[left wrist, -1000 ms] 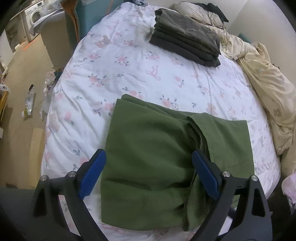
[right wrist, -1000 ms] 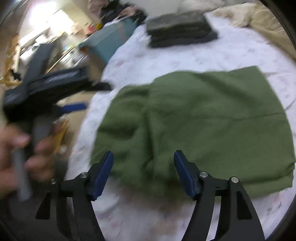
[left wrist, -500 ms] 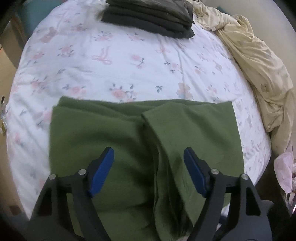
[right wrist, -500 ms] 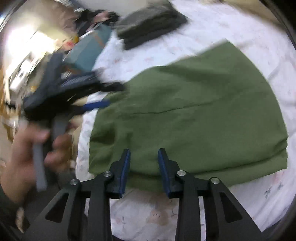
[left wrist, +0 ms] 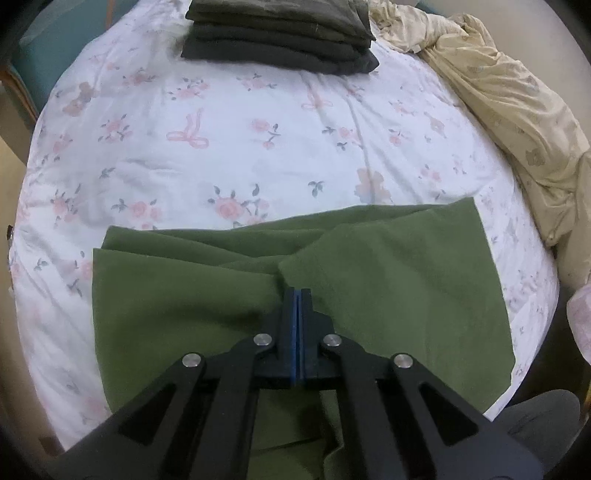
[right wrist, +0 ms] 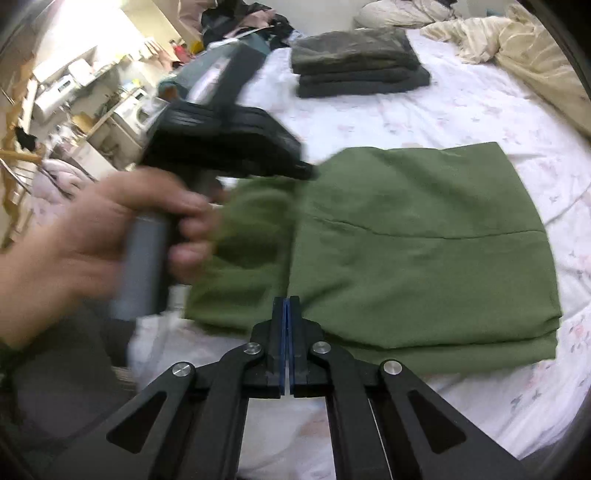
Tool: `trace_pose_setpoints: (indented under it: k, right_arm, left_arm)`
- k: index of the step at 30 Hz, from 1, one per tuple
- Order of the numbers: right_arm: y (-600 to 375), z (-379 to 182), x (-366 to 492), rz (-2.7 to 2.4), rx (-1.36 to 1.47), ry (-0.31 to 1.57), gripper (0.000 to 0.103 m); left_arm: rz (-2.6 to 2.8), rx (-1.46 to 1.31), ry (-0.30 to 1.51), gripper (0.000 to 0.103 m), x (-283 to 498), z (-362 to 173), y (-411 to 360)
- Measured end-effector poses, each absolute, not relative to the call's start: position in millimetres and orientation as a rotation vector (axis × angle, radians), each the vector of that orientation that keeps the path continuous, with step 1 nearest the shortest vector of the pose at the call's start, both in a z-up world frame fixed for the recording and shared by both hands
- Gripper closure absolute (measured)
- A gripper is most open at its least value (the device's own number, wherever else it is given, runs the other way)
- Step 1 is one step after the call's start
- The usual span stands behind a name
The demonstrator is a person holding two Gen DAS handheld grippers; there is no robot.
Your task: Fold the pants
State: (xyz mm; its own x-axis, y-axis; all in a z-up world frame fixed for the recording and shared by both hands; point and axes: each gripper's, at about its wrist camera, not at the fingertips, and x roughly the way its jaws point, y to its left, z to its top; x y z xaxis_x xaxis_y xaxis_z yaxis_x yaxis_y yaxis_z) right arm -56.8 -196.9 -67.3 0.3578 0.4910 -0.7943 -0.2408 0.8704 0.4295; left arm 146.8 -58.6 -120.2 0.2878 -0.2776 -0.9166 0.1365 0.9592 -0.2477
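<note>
Item: green pants (left wrist: 192, 295), part-folded, lying flat on the floral bed (left wrist: 258, 155), near its front edge.

Left tongs (left wrist: 297, 291): jaws have just been closing and now meet, pinching a raised pleat of the pants at the inner fold.

Right tongs (right wrist: 286, 300): jaws have just been closing, now together at the near hem; whether cloth is caught cannot be told.

Also present: dark folded stack (left wrist: 280, 33), well apart; cream blanket (left wrist: 509, 96).

Risk: if only the top layer is pinched, lifting would likely drag the layers apart and undo the fold.
</note>
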Motion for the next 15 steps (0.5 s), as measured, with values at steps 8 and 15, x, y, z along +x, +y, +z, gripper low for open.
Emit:
trace_pose_setpoints:
  k: [8,15]
  right_arm:
    - [-173.7,-100.9,-54.4,0.521,0.348,1.206,0.096]
    - [-228.2,-70.8,-62.9,0.471,0.34,1.146,0.092]
  left_arm:
    - [-0.244,-0.097,1.189,0.103,147.4,-108.2,-50.0]
    - [-0.178,-0.194,1.164,0.055,145.1,-100.0,-27.6]
